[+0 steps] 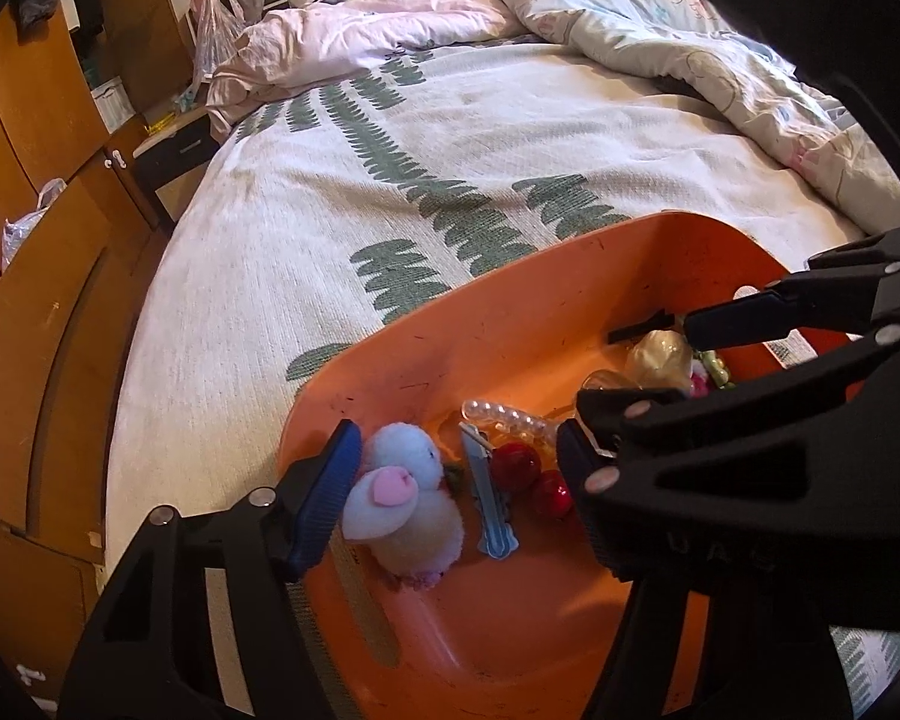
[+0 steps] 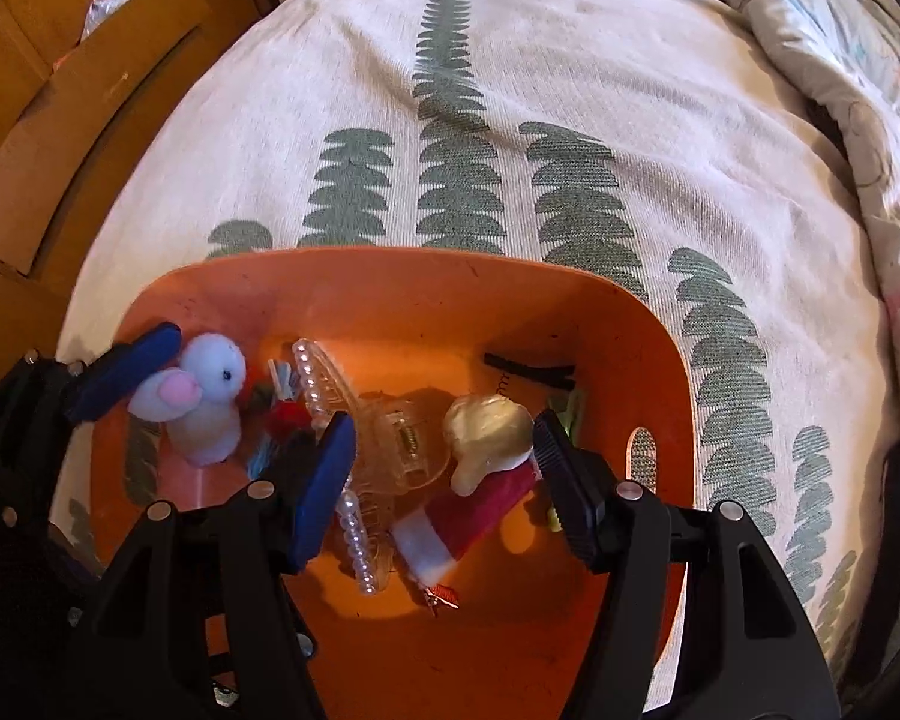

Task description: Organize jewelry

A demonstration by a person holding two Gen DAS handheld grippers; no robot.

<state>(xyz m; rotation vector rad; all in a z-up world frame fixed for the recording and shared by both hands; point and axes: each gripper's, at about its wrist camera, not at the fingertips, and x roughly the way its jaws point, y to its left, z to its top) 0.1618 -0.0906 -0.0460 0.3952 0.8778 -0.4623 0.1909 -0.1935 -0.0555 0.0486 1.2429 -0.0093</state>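
Note:
An orange tray (image 1: 510, 276) (image 2: 390, 258) lies on the bed and holds hair accessories. My left gripper (image 1: 450, 480) stands open over its left part. Its left pad touches a white plush bunny (image 1: 408, 498) (image 2: 210, 396); a blue clip (image 1: 492, 510) and red cherries (image 1: 516, 465) lie toward the right pad. My right gripper (image 2: 444, 480) is open above a clear claw clip (image 2: 402, 438), a gold shell-shaped piece (image 2: 486, 432) and a red and white hat clip (image 2: 462, 516). A pearl-lined clip (image 2: 354, 534) lies under its left pad.
A black hairpin (image 2: 528, 372) rests by the tray's far wall. The bedspread (image 2: 570, 120) with green leaf print spreads beyond the tray. A crumpled quilt (image 1: 660, 18) is heaped at the far right. Wooden cupboards (image 1: 24, 192) line the left side.

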